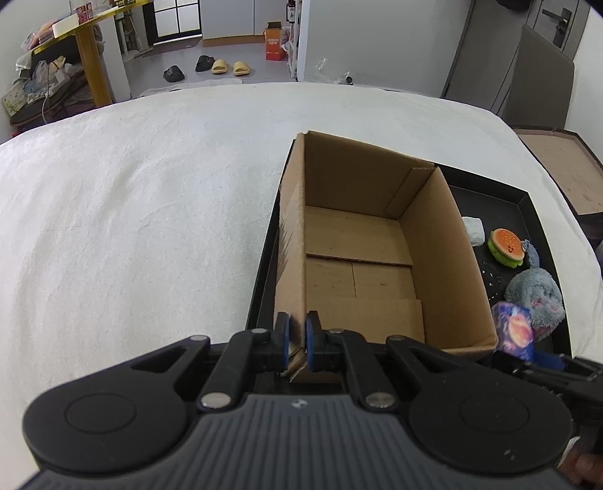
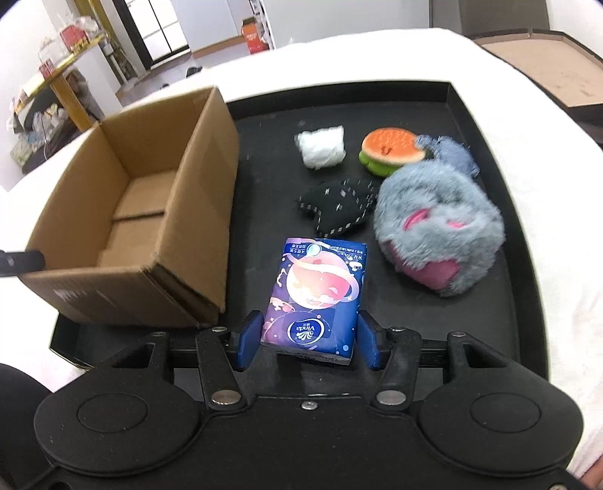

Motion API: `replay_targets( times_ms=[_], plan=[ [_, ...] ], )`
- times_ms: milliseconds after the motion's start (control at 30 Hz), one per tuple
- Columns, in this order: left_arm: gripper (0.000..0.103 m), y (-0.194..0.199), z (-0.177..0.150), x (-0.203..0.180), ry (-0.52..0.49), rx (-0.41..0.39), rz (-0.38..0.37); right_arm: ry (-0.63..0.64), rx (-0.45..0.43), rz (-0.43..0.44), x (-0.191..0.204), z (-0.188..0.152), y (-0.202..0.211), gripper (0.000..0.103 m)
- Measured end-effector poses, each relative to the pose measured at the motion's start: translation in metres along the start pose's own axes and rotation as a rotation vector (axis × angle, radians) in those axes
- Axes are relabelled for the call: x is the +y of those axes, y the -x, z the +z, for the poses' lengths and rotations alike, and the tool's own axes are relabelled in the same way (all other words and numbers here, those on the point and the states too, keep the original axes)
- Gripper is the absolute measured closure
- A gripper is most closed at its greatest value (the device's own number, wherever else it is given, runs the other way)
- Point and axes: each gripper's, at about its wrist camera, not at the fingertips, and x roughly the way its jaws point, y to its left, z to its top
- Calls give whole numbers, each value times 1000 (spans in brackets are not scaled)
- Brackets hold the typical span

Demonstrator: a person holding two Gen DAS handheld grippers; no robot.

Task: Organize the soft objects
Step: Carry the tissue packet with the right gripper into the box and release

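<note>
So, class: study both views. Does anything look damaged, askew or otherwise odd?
One thing: the cardboard box has a crumpled, split near corner, just where the left gripper pinches its wall. The tissue pack sits straight in the right gripper. The soft items on the black tray lie jumbled but unspilled.

Left claw (image 1: pixel 297 341) nearly closed, right claw (image 2: pixel 307 341) wider.

Evenly lit by soft indoor daylight from far windows (image 1: pixel 177 17), with faint shadows, strong fisheye bending and dark vignetting at corners, slight motion blur on the cardboard box (image 2: pixel 203 150).
</note>
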Motion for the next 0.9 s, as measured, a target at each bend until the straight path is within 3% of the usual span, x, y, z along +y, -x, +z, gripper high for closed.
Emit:
replay_targets(
  times_ms=[533,900],
  plan=[
    [97,-5,-10,1,6,-4,6,-5,-131,68,17,42,40,51],
    [98,-6,-11,10,40,-30,-22,70,-184,84,54,57,48,51]
  ],
)
